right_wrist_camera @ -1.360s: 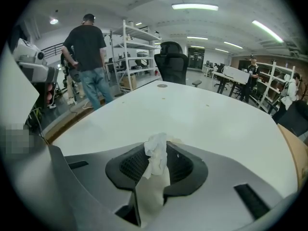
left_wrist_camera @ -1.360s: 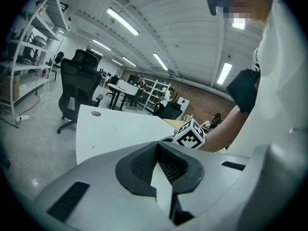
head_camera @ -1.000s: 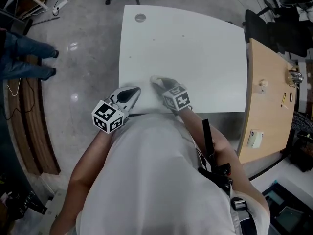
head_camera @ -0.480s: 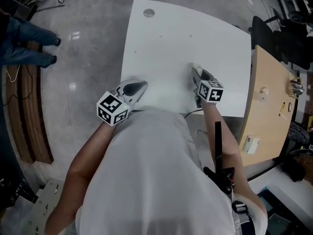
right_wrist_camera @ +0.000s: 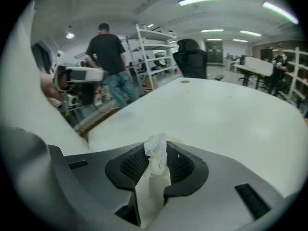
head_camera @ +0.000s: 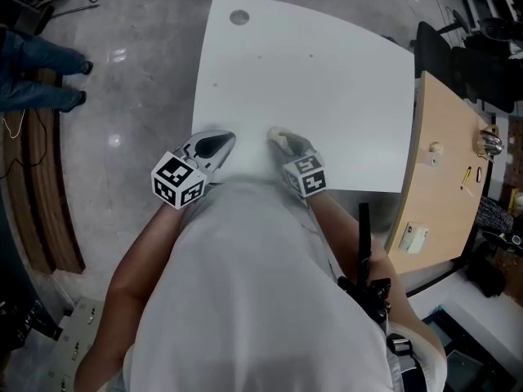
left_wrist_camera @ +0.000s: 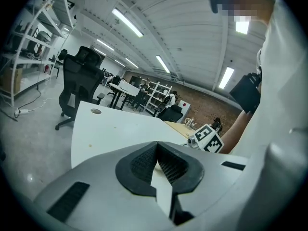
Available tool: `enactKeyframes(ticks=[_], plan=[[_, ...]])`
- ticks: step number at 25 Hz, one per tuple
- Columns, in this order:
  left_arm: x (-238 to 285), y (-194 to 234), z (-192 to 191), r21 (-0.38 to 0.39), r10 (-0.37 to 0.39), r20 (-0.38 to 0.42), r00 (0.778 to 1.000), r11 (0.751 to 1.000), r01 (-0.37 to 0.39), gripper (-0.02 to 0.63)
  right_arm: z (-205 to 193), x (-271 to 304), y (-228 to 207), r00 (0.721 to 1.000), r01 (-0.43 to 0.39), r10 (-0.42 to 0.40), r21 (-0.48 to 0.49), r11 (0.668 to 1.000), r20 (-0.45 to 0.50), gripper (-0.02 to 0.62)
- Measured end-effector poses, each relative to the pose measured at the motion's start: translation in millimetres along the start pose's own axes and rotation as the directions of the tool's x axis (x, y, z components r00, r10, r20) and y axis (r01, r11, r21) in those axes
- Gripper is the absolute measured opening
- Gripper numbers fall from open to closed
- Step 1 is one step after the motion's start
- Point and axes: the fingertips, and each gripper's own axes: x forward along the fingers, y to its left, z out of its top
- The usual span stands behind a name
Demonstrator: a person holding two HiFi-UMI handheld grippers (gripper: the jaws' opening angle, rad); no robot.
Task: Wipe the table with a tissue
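The right gripper (right_wrist_camera: 157,160) has its two jaws closed on one crumpled white tissue (right_wrist_camera: 155,147). The wad sticks out past the tips, and a strip of it hangs back between the pads. The left gripper (left_wrist_camera: 157,150) has its jaws closed tip to tip with nothing between them.

In the head view there are two grippers, each with one marker cube: the left cube (head_camera: 178,180) and the right cube (head_camera: 305,175). Both grippers sit over the near strip of the one white table (head_camera: 327,72). The right gripper slopes down, with the tissue at the tabletop just inside the near edge, roughly midway along it (whether the tissue actually touches the top cannot be told). The left gripper lies at the near left corner, its tip just inside the left edge and well apart from the tissue.

Beyond both tips the white top stretches away to the curved far edge. It carries one grey round cap (head_camera: 239,17) near the far left corner and a few small specks. Left of the table is open grey floor, where the legs of one standing person (head_camera: 37,72) show. One wooden desk (head_camera: 441,178) butts up close along the right edge, and one black chair (head_camera: 433,43) stands by the far right corner.
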Motion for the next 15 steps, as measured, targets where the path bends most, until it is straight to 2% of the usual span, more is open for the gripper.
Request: enactKeyframes(ticks=[2,3,5,7,10,13,15], plan=[[4,-3,3,0.006,-0.005,0.006,1.0,1.0,0.005,0.006,5,10,42,0.985,-0.174,0.173,-0.052,0.983,-0.016,0.107],[6,-4,4,0.009,-0.006,0.007,1.0,1.0,0.005,0.008,8,12,52,0.975,-0.221,0.22,-0.07,0.973,-0.018,0.107],[6,-2,5,0.007,0.0,0.009,1.0,1.0,-0.001,0.006,22,13,46,0.972,-0.234,0.235,-0.064,0.97,0.016,0.107],[4,0,4,-0.004,0.012,0.009,1.0,1.0,-0.012,0.006,39,11,11,0.982,-0.177,0.178,-0.012,0.984,0.065,0.107],[-1,2,2,-0.017,0.031,0.008,0.999,0.999,-0.031,0.007,56,5,-73,0.996,-0.022,0.016,0.064,0.998,0.091,0.109],[-9,6,4,-0.033,0.06,0.016,0.998,0.998,-0.059,0.008,72,-5,-157,0.984,0.131,-0.146,0.144,0.981,0.099,0.109],[-14,10,7,-0.042,0.082,0.025,0.996,0.996,-0.081,0.006,86,-7,-203,0.972,0.192,-0.214,0.197,0.962,0.099,0.107]])
